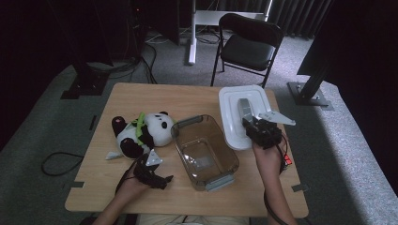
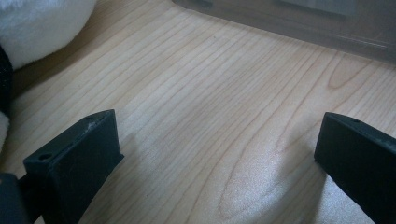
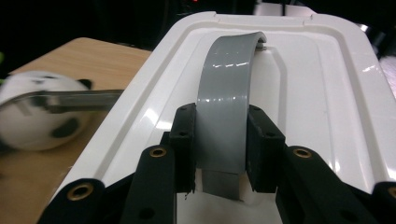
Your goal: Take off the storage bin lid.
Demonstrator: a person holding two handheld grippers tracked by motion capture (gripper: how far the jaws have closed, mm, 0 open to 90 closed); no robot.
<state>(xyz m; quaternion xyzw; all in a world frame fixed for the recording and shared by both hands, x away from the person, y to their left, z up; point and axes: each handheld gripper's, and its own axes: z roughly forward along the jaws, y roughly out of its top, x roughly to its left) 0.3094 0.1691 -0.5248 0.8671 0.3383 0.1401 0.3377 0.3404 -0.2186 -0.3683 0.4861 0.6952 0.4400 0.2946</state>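
Between right gripper (image 3: pixel 219 140) jaws: lid (image 3: pixel 327 93) handle (image 3: pixel 224 93), clamped; left gripper (image 2: pixel 219 154) apart.

A plush panda (image 1: pixel 143 133) lies on the wooden table (image 1: pixel 141 96) beside a clear brown bin (image 1: pixel 204 152); a black folding chair (image 1: pixel 248 44) stands beyond.

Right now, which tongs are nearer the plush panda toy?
Left. The left tongs sit open just below the plush panda toy; the right tongs grip the white lid's grey handle across the bin.
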